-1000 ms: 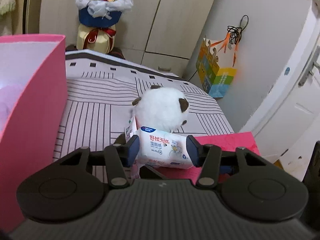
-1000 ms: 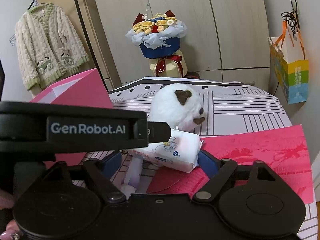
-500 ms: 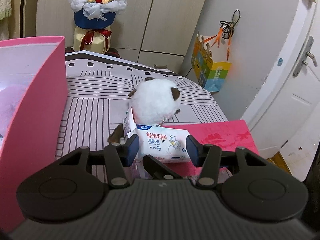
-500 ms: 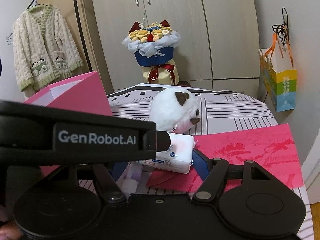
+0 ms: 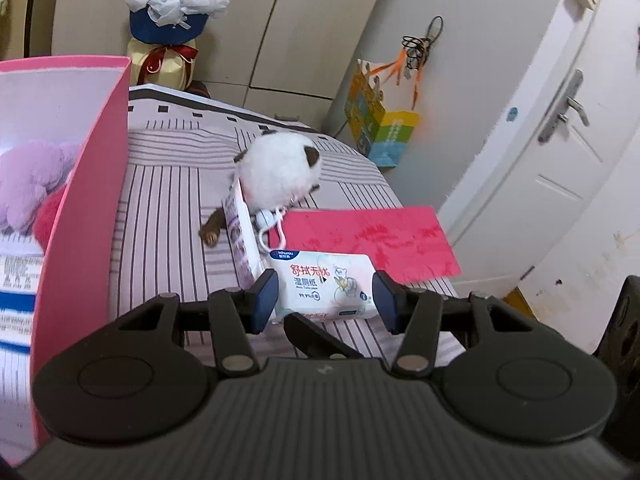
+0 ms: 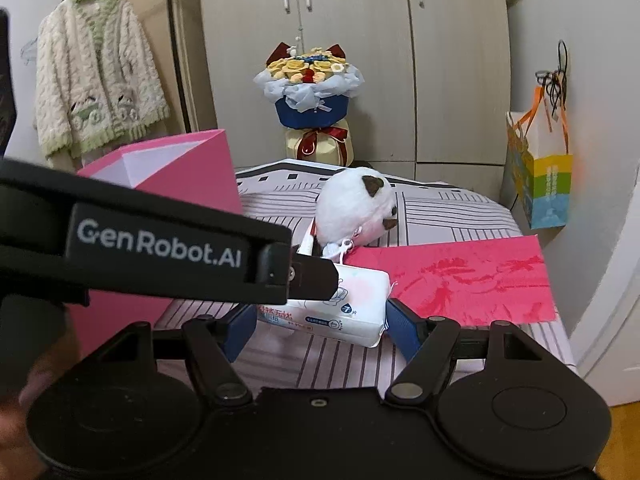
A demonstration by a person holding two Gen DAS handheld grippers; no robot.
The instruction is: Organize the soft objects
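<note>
The pink box [image 5: 86,200], off to the left of the left claw [image 5: 325,299], already holds a purple plush [image 5: 28,184], something red and a printed pack, so part of the sorting looks done. Left to put away, as far as I can judge: the wipes pack [image 5: 326,286], the white plush [image 5: 280,172] and a small purple-printed packet [image 5: 242,236] standing on edge, all on the striped bed [image 5: 168,216].

The left claw is spread, its blue pads flanking the wipes pack at either short end; whether they touch it I cannot tell. The pack's long axis runs side to side across the claw's opening, printed face up and towards the camera.

The right claw [image 6: 320,326] is spread too, with the same pack between its fingers, seen from the other side; here the pack lies slightly skewed, its right end nearer the claw. The white plush sits just beyond the pack, ahead of both claws, beside a red sheet [image 6: 460,276] that lies ahead and to the right.
</note>
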